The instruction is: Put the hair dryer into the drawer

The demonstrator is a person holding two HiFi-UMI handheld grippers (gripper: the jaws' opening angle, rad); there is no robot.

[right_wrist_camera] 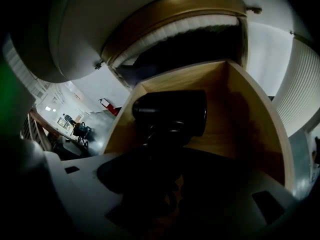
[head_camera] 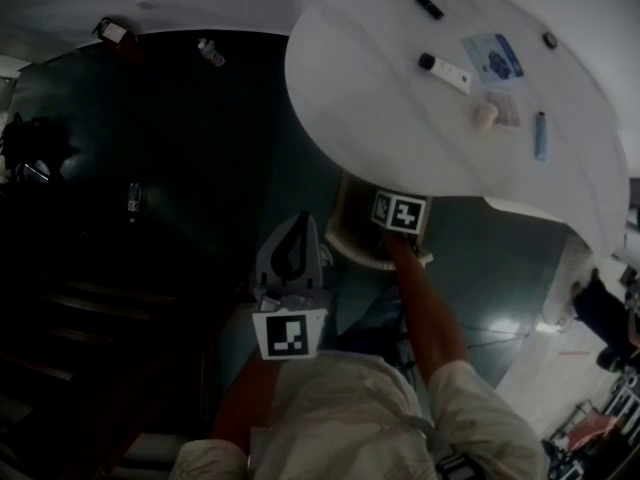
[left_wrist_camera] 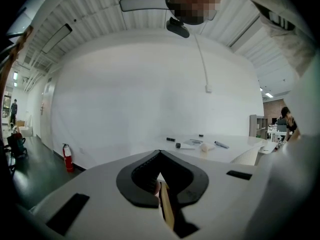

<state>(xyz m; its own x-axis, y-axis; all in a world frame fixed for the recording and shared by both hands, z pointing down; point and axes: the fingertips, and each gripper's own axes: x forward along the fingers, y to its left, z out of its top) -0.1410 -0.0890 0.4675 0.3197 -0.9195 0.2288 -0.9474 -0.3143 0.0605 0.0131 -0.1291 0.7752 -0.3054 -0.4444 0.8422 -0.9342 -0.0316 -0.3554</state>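
The right gripper [right_wrist_camera: 166,151] is pinching the handle of the black hair dryer [right_wrist_camera: 172,111], whose barrel lies crosswise inside the open wooden drawer [right_wrist_camera: 239,101]. The dryer sits within the drawer's side walls, above its bottom; whether it touches the wood I cannot tell. Above the drawer is the round white table [head_camera: 400,118] it is pulled out from. The left gripper [head_camera: 291,256] is held up beside the drawer, on its left and apart from it, with its jaws pressed together on nothing. On the tabletop above the drawer lie a white tube [head_camera: 446,72] and a blue pen [head_camera: 540,135].
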